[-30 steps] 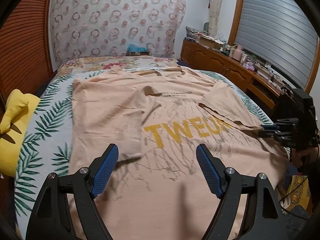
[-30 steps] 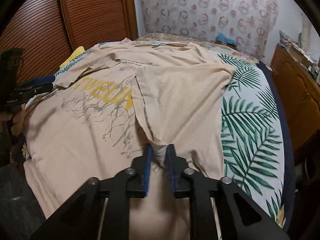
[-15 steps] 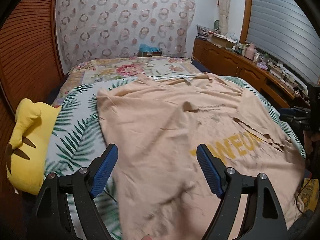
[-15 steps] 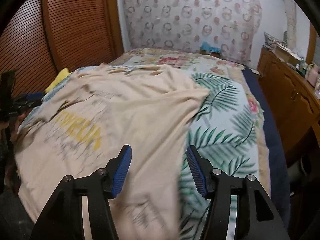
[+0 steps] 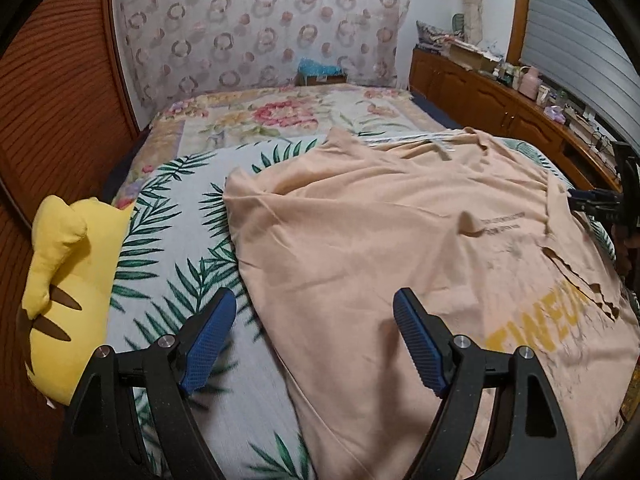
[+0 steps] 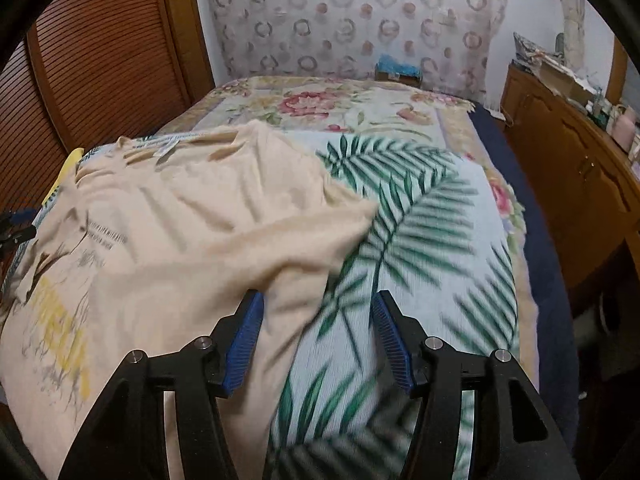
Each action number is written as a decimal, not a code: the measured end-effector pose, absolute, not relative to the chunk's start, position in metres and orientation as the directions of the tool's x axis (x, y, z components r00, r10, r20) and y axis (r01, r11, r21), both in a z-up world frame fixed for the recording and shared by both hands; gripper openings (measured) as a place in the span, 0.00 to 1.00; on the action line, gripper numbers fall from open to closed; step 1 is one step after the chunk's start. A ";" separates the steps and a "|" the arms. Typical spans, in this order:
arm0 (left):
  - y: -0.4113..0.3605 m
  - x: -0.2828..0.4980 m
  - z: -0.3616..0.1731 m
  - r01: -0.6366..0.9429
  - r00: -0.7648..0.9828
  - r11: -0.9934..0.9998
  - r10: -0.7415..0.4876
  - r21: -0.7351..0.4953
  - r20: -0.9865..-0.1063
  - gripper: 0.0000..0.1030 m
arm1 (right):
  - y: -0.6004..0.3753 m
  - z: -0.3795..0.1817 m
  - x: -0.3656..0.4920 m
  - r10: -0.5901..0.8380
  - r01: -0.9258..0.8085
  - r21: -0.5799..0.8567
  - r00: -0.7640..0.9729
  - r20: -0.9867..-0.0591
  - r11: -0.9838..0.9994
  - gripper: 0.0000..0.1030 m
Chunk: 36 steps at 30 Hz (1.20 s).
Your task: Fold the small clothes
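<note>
Lying under left gripper (image 5: pixel 316 340), shirt (image 5: pixel 380 248), untouched

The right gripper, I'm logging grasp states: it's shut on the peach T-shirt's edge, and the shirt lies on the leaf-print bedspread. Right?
Not quite. The right gripper is open and holds nothing; the right wrist view shows its blue pads spread apart above the shirt's edge. The rest stands: the peach T-shirt lies on the leaf-print bedspread.
</note>
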<state>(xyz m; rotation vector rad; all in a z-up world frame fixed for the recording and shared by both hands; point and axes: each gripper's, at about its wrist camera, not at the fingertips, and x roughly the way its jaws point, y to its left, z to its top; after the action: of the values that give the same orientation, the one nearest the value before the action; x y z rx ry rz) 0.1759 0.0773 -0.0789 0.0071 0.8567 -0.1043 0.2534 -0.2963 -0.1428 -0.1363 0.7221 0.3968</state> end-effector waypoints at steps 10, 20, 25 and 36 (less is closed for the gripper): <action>0.098 0.212 -0.088 0.058 0.629 0.998 -0.060 -0.031 -0.775 0.73 | -0.288 -0.148 0.276 0.303 -0.426 -0.038 0.701 -0.646 0.904 0.63; 0.116 0.248 -0.083 0.043 0.619 0.997 -0.082 -0.070 -0.781 0.78 | -0.290 -0.149 0.280 0.307 -0.431 -0.038 0.700 -0.645 0.902 0.65; 0.113 0.255 -0.089 0.050 0.599 0.998 -0.070 -0.050 -0.798 0.79 | -0.289 -0.148 0.282 0.308 -0.432 -0.040 0.701 -0.643 0.901 0.66; 0.109 0.256 -0.088 0.067 0.611 0.997 -0.066 -0.032 -0.789 0.79 | -0.288 -0.147 0.288 0.322 -0.453 -0.044 0.695 -0.643 0.890 0.66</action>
<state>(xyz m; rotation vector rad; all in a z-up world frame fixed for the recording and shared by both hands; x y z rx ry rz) 0.2560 0.1088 -0.0883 0.0004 0.9108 -0.0769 0.2876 -0.2883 -0.1472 -0.2057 0.6754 0.4361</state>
